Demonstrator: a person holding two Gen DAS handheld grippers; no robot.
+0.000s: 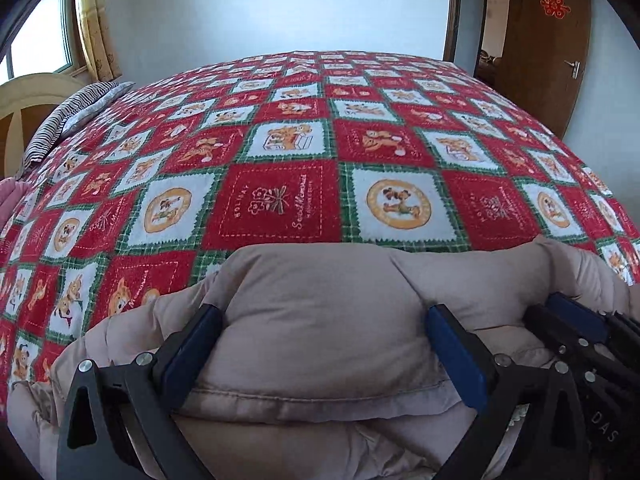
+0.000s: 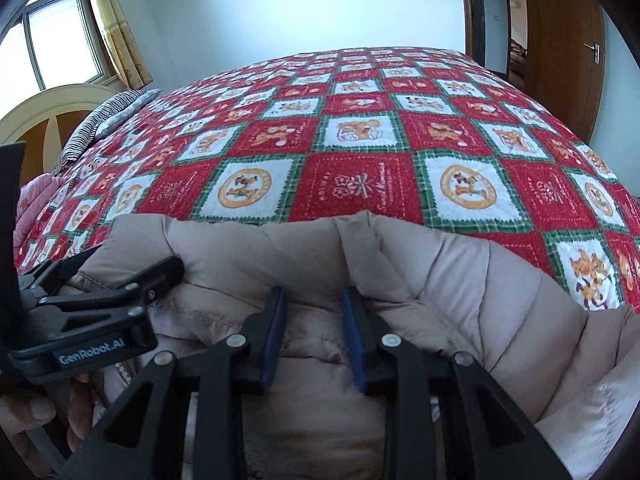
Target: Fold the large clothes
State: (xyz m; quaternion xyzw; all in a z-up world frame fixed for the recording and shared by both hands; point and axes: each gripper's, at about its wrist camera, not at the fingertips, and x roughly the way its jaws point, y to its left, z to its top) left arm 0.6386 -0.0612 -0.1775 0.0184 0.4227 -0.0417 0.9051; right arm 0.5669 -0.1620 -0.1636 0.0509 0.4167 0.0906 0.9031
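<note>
The puffy beige coat (image 1: 320, 320) lies bunched up at the near edge of the bed (image 1: 280, 152), on a red, white and green blanket (image 2: 360, 152) with little cartoon squares. Most of the coat is hidden: its lower part runs out of both pictures, and the black claw arms cover more of it. You cannot tell which part is a sleeve or a hem.

The left claw (image 1: 320, 324) stands wide, with a fat fold of the coat bulging up between its blue pads (image 1: 452, 344). The pads sit against the sides of the fold, but it is hard to tell whether they squeeze it.

The right claw (image 2: 313, 316) is narrow and pinches a small ridge of the coat between its pads. It sits just beside the left claw, which partly blocks the left side of the right wrist view.

A hand (image 2: 28, 408) shows only a little, low at that edge.

Farther off are a striped pillow (image 1: 68, 120), something pink (image 2: 36, 200) cut off at the bed's side, a window (image 2: 52, 36) with a yellow curtain (image 2: 116, 24), and a brown door (image 1: 548, 48).
</note>
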